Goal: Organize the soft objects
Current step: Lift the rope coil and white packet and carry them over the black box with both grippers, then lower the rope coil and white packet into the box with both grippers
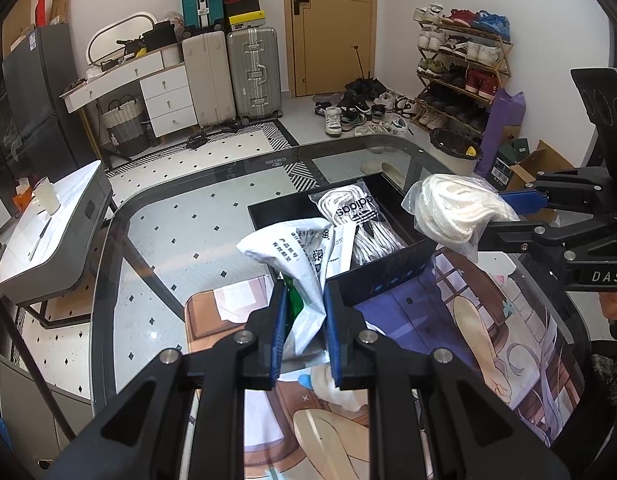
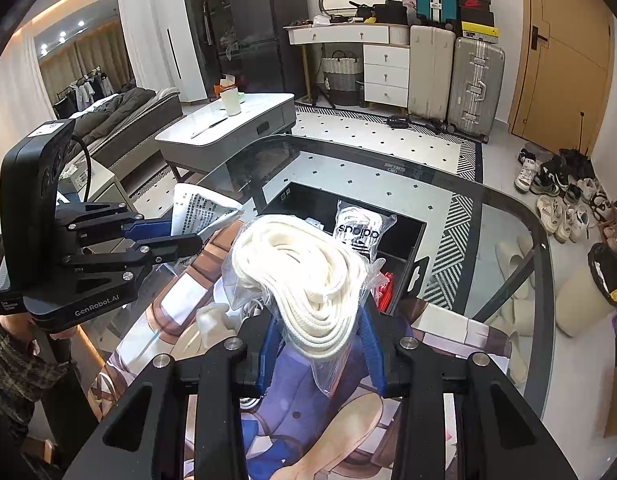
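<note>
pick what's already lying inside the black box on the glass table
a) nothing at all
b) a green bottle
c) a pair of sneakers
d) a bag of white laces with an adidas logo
d, the black box holds a clear adidas-marked bag of white laces, while the left gripper is shut on a white printed pouch and the right gripper is shut on a second bag of white rope, both outside the box.

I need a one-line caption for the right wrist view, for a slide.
Right tool holds a bag of white cord above the mat, near the black box; left tool holds a white packet.
</note>
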Demonstrator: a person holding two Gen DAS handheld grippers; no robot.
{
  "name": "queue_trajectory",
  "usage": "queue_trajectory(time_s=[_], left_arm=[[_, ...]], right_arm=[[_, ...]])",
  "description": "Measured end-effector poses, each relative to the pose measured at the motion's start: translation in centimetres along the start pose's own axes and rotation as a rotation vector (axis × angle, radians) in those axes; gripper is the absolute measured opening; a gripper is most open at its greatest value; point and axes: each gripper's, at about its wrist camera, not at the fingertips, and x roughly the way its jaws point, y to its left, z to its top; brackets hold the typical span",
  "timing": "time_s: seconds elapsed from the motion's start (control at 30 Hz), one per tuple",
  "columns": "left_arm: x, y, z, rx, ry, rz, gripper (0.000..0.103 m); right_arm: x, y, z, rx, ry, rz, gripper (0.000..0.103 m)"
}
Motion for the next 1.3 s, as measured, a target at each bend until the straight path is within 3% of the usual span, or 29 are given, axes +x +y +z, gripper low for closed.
queue_trajectory(time_s=[1.3], left_arm=[[6.8, 2.3, 3.4, -0.025, 0.026, -0.041, 0.016]], right_arm=[[8.3, -4.0, 4.2, 0.051, 0.044, 0.019, 0.037]])
